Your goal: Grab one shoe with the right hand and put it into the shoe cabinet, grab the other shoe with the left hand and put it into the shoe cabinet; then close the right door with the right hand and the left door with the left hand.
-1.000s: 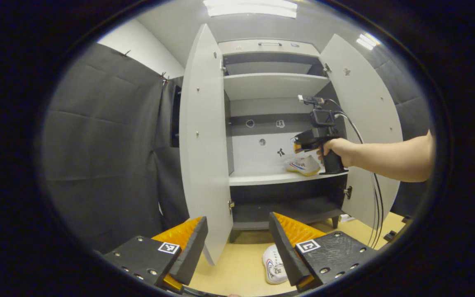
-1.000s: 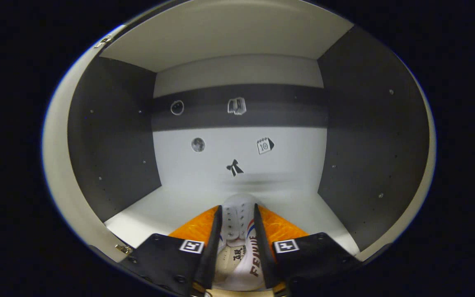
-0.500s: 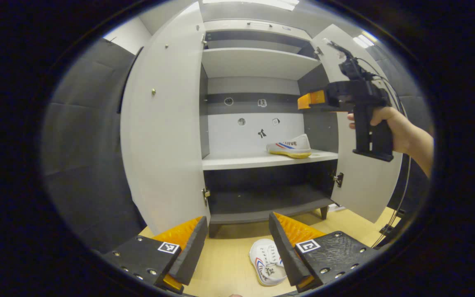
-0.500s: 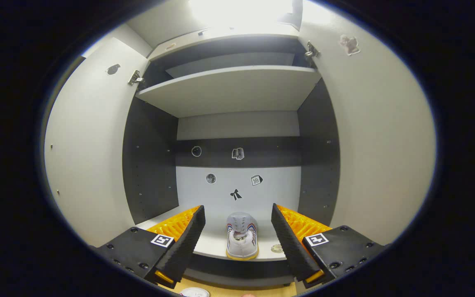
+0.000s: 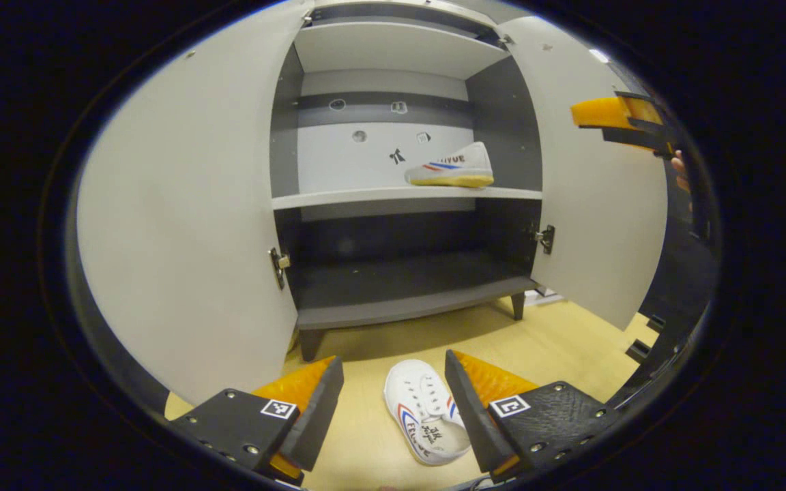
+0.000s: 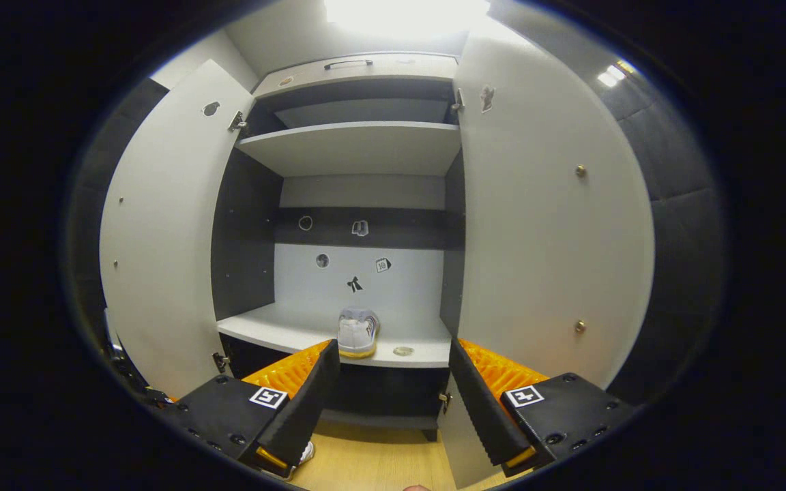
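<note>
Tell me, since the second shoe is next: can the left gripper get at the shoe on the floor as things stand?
Probably yes. The left gripper is open, and the shoe on the floor lies between and just beyond its fingers, with bare floor around it and nothing on top.

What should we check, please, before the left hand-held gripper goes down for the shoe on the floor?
1. Left hand-held gripper open: ok.
2. Shoe on the floor lies between its fingers, not yet gripped: ok.
3. First shoe rests on the middle shelf, with free space to its left: ok.
4. Left door and right door stand open: ok.
5. Right hand-held gripper open, clear of the shelf: ok.
</note>
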